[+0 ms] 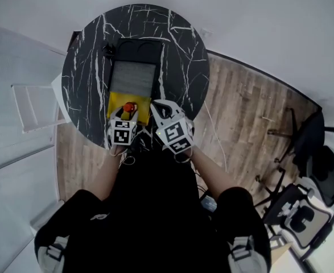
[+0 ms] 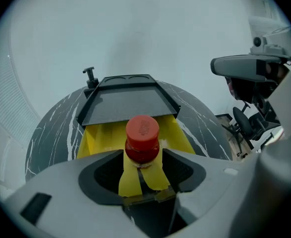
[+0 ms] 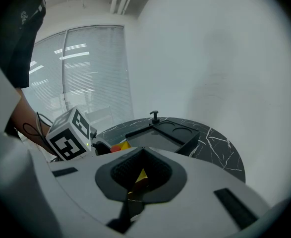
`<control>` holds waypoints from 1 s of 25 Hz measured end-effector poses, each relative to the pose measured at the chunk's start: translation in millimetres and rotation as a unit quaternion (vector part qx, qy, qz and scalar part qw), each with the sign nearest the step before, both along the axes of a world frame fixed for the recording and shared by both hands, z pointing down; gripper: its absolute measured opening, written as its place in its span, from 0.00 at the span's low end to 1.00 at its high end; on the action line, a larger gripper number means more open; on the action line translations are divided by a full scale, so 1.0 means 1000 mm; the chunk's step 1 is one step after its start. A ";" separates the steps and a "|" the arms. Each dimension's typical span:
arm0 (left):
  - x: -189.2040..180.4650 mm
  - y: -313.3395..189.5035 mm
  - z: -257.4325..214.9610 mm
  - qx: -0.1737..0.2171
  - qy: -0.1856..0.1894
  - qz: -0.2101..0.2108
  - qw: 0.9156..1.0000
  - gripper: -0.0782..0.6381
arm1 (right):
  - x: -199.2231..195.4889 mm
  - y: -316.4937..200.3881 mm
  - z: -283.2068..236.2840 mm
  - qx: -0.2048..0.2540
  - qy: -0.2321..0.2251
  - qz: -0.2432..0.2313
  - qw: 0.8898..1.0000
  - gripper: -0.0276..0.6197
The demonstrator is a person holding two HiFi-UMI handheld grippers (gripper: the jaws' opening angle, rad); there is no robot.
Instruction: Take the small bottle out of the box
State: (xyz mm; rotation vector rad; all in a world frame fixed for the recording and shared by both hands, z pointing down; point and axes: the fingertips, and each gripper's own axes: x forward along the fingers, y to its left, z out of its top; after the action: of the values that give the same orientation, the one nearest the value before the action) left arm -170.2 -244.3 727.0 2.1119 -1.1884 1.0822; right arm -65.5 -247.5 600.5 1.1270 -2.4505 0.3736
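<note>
A small bottle with a red cap (image 1: 129, 106) (image 2: 142, 134) stands upright over the yellow near end (image 1: 115, 101) (image 2: 98, 138) of a black box with a grey lid (image 1: 133, 75) (image 2: 125, 100). My left gripper (image 1: 129, 112) (image 2: 142, 157) is open, with the bottle between its jaws and a dark gap on each side. Whether the bottle rests on the yellow floor I cannot tell. My right gripper (image 1: 157, 108) (image 3: 143, 155) hovers just right of the box's near end, shut, with nothing in it. The red cap (image 3: 114, 148) peeks out in the right gripper view.
The box lies lengthwise on a round black marble table (image 1: 87, 67) (image 3: 219, 150). A small black knob (image 2: 89, 76) stands at the box's far left corner. Wooden floor surrounds the table. Office chairs (image 1: 314, 152) stand at the right, a white frame (image 1: 33, 104) at the left.
</note>
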 end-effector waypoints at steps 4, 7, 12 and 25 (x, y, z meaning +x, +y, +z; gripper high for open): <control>-0.001 -0.005 0.003 -0.002 -0.016 0.006 1.000 0.43 | 0.005 0.001 -0.001 -0.002 0.004 0.003 1.000 0.04; 0.002 -0.008 0.005 -0.004 -0.013 0.006 1.000 0.43 | 0.009 0.001 -0.001 -0.004 0.006 0.009 1.000 0.04; 0.003 -0.009 0.007 -0.004 -0.016 0.006 1.000 0.42 | 0.017 0.000 -0.002 -0.005 0.005 0.018 1.000 0.04; 0.002 -0.020 -0.048 0.041 0.016 -0.005 0.999 0.41 | -0.003 -0.007 -0.014 0.014 -0.011 0.001 1.000 0.04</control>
State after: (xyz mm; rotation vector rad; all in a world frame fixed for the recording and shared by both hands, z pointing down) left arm -168.5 -264.0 679.2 2.1742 -1.2459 1.0071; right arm -68.4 -254.2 586.1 1.1428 -2.4824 0.3543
